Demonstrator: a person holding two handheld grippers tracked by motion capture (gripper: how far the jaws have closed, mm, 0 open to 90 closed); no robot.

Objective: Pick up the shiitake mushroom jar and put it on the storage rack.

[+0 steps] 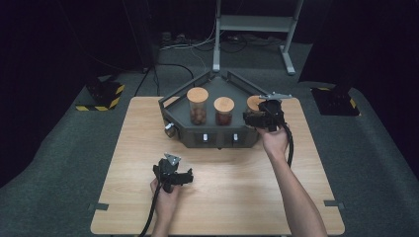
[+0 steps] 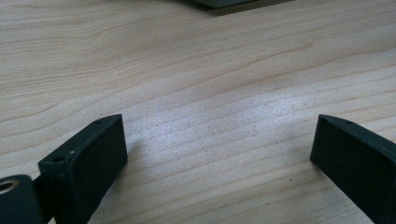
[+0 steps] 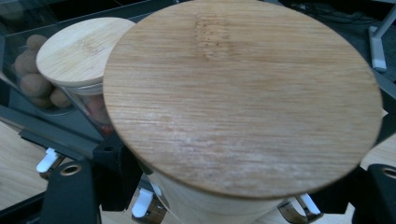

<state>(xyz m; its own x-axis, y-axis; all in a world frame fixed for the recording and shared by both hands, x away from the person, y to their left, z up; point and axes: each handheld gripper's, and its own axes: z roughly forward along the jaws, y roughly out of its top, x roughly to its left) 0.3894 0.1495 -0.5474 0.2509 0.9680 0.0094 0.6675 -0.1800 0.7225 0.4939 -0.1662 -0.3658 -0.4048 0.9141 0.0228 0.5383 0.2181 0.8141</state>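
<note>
A: Where is the right claw (image 1: 251, 117)?

B: It is at the far right part of the counter (image 1: 222, 197), at the right end of the dark grey tray (image 1: 197, 139). Its jaws are clenched on the right jar (image 3: 219, 205), just under the wooden lid (image 3: 243, 98). In the right gripper view one black jaw stands at each side of the jar body, close against it.

A: And the jar itself?

B: It stands upright at the right end of the tray, in the row with two other jars. The middle jar (image 1: 224, 110) is just beside it, and the left jar (image 1: 197, 105) is at the other side of the middle one. Both have the same round wooden lids, and both hold small brown round pieces. What the right jar holds I cannot tell, because its lid covers it.

A: What about the left claw (image 1: 189, 177)?

B: It is released. In the left gripper view the two jaws stand wide apart, with bare wood of the counter between them. It hovers or rests low over the near middle of the counter, well apart from the tray. The person's left hand (image 1: 165, 195) holds it, and its cable goes toward the near edge.

A: Does the tray touch any edge?

B: It sits at the far edge of the counter, near the middle.
</note>
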